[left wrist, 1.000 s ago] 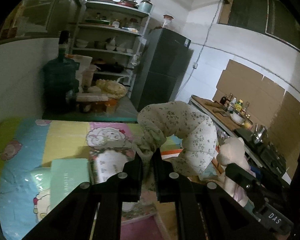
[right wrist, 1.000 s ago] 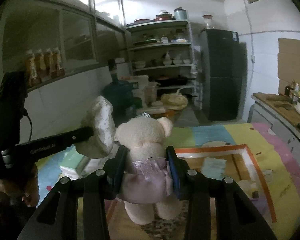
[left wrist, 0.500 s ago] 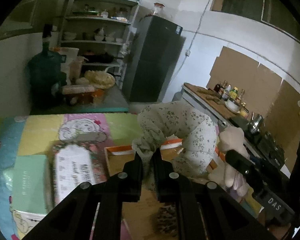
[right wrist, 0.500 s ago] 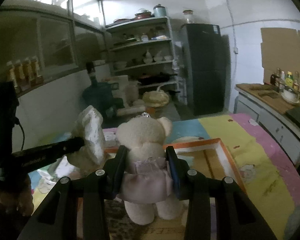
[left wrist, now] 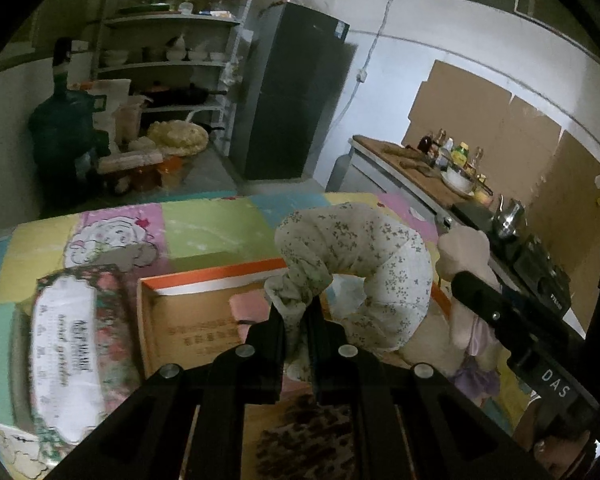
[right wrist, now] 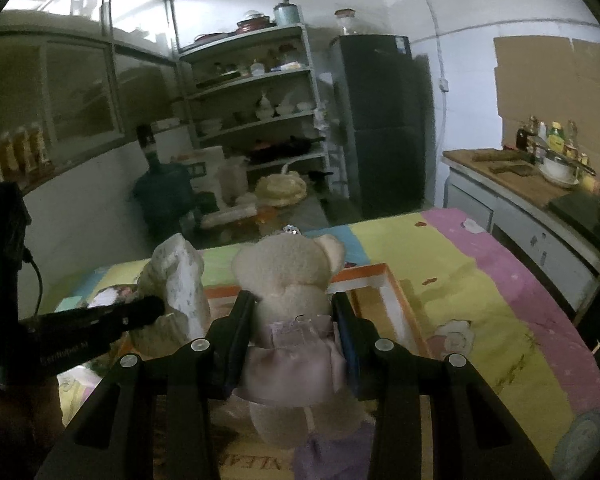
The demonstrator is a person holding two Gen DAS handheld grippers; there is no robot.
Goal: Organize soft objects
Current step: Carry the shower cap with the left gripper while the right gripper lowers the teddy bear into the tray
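Note:
My left gripper (left wrist: pixel 297 316) is shut on the gathered end of a floral U-shaped neck pillow (left wrist: pixel 364 264) and holds it above an open orange-rimmed cardboard box (left wrist: pixel 208 276). My right gripper (right wrist: pixel 294 320) is shut on a cream teddy bear (right wrist: pixel 288 268) in a pink satin dress, held over the same box (right wrist: pixel 396 300). The bear (left wrist: pixel 464 252) shows at the right of the left wrist view, and the pillow (right wrist: pixel 180 280) at the left of the right wrist view. A pink item (left wrist: pixel 246 306) and a leopard-print cloth (left wrist: pixel 304 432) lie in the box.
A floral-printed box lid (left wrist: pixel 72 352) lies left of the box on the colourful cartoon mat (right wrist: pixel 480 280). Behind stand a shelf rack (right wrist: pixel 260 100), a black fridge (right wrist: pixel 384 120), a water jug (left wrist: pixel 60 128) and a counter with bottles (right wrist: pixel 540 168).
Both grippers have moved over the cardboard box with their loads. The left view has swung right, so the lid and mat have slid left and the box interior now shows.

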